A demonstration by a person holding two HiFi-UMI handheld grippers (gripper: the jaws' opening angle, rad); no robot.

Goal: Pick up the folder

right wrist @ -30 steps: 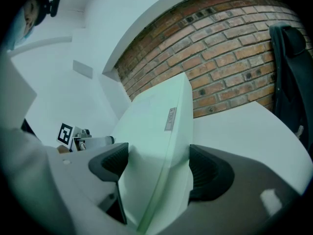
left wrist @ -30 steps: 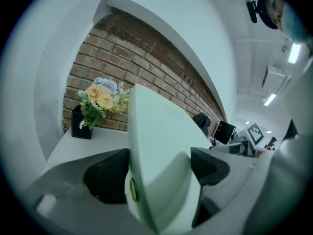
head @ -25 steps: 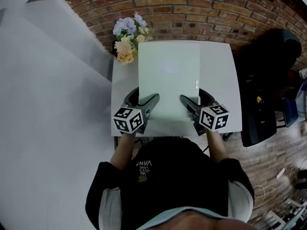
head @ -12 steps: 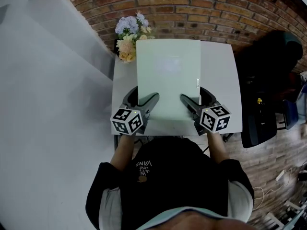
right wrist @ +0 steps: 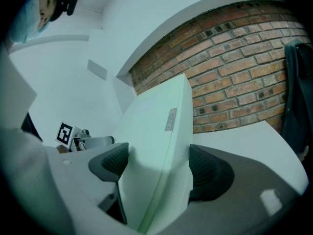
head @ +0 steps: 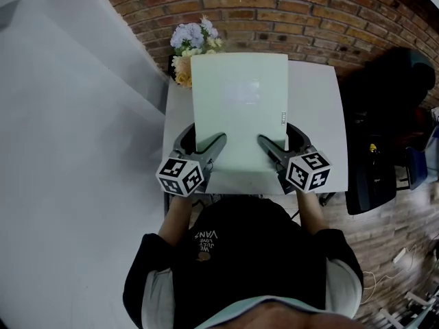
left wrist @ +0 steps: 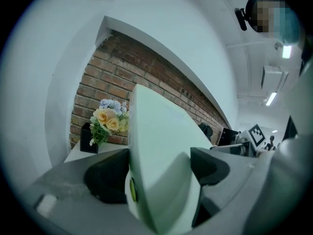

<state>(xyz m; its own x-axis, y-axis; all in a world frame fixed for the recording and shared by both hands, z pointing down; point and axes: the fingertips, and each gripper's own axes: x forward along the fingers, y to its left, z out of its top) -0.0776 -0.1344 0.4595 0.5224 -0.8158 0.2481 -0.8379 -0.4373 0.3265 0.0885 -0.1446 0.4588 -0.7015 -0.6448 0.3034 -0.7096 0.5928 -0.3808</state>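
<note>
Left tongs (head: 202,138), right tongs (head: 276,137) clamp folder (head: 240,101) between jaws.

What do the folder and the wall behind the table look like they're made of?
Folder: pale green, likely smooth plastic or coated card, given the soft glare patch on its face. Wall: red brick, matte and rough, with visible mortar joints.

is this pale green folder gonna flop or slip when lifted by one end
Probably fairly stiff: the pale green folder juts out flat with the left gripper and right gripper clamping only its near edge. Its smooth face looks slippery, so it may slide. Thin, so likely light.
</note>
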